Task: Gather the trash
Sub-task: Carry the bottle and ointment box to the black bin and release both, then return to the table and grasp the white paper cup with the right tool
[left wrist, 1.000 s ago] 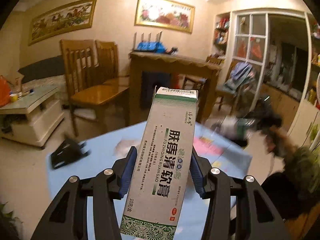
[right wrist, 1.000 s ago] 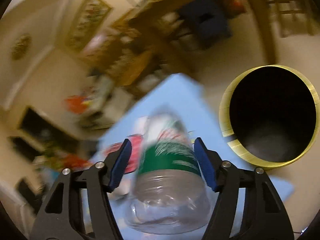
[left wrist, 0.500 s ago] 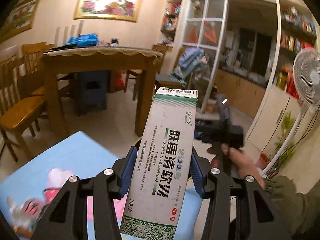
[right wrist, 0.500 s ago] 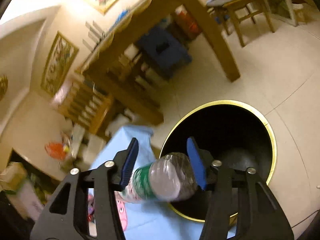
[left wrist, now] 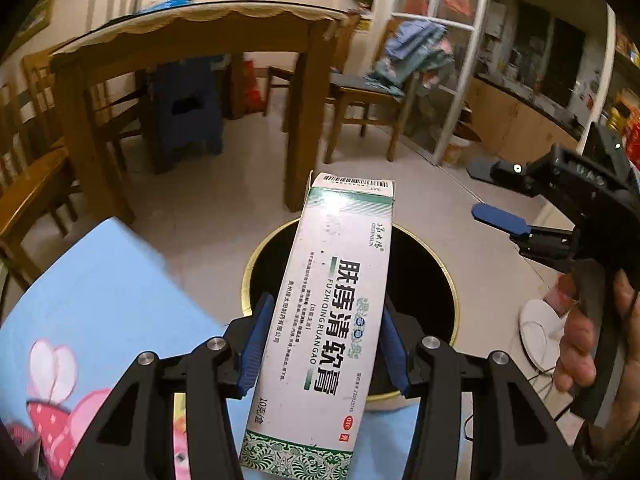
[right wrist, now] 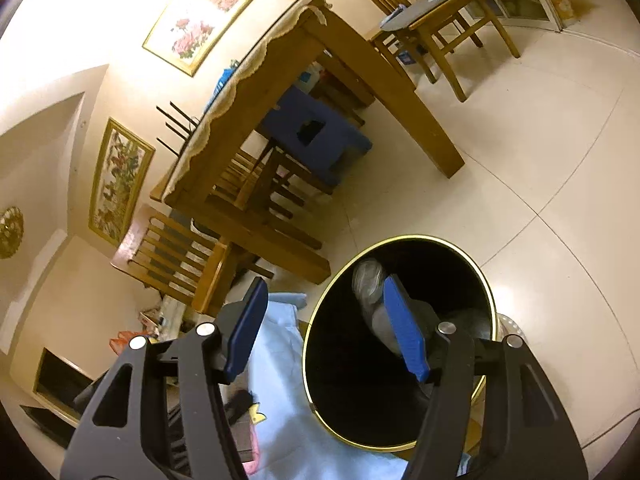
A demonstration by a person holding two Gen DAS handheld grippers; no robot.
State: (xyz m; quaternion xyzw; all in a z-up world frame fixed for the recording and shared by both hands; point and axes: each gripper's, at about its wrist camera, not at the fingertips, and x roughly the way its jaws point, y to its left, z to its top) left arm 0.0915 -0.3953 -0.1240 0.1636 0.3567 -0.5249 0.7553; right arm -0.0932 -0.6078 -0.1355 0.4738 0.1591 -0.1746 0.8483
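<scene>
My left gripper [left wrist: 322, 344] is shut on a long white and green ointment box [left wrist: 328, 320] and holds it upright above the black bin with a gold rim [left wrist: 448, 280]. My right gripper [right wrist: 326, 328] is open and empty above the same bin [right wrist: 490, 292]. A clear plastic bottle [right wrist: 366, 284] lies inside the bin. The right gripper also shows in the left wrist view [left wrist: 532, 232], to the right of the bin, in a hand.
A light blue cloth with cartoon prints covers the table [left wrist: 100, 300] left of the bin. A wooden dining table [left wrist: 192, 40], chairs [left wrist: 368, 92] and a blue stool [left wrist: 188, 108] stand behind on the tiled floor. A white fan base [left wrist: 536, 332] sits right of the bin.
My right gripper opened and the plastic bottle dropped into the bin. My left gripper swung right with the box, from over the table to over the bin.
</scene>
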